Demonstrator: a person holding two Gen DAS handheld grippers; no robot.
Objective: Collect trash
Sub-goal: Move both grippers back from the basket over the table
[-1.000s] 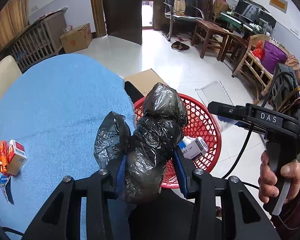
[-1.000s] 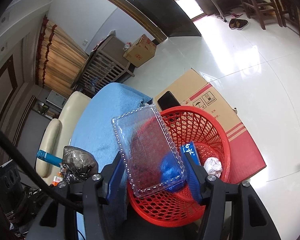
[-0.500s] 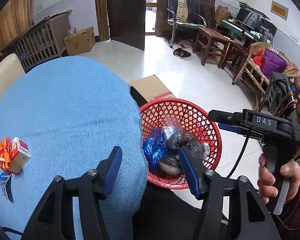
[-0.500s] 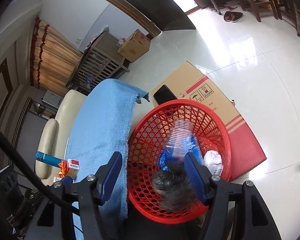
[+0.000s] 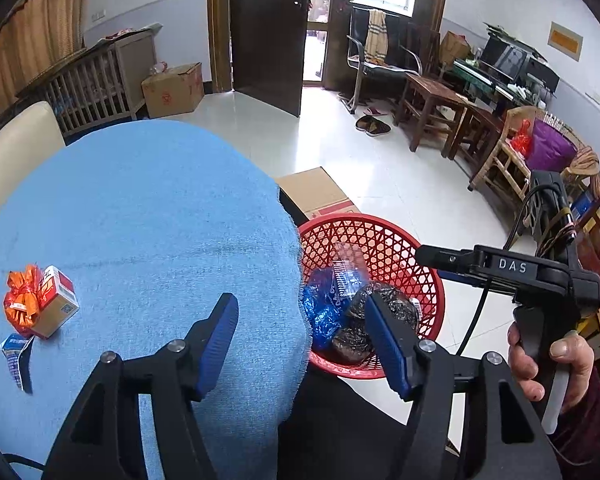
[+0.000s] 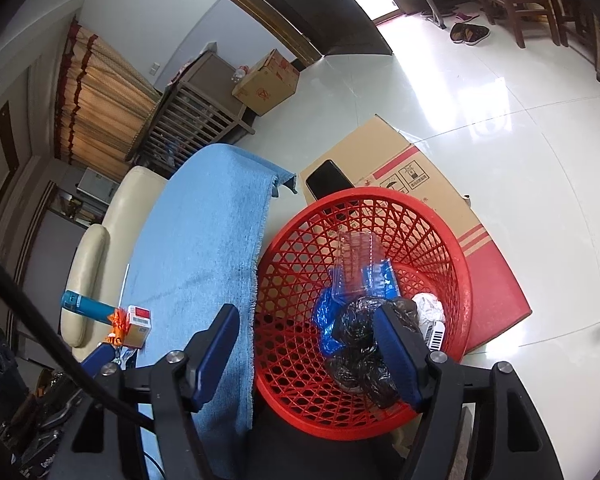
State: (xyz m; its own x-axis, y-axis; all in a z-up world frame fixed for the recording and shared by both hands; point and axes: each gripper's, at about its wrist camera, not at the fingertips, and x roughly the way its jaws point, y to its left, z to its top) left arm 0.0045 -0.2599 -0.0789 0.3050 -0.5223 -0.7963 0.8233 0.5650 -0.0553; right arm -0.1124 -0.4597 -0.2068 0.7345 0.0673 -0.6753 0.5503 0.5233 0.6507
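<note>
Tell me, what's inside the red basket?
In the basket lie a black bag, a clear plastic tray, blue wrappers, crumpled white paper and a small white box. Anything underneath the bag is hidden.

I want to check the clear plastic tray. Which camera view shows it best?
The right wrist view: the clear plastic tray stands inside the red basket, unobstructed. In the left wrist view the tray is smaller and less distinct.

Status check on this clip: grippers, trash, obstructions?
Left gripper and right gripper open, empty. Crumpled black plastic bag and clear plastic tray in red mesh basket. Small carton remains on blue cloth.
</note>
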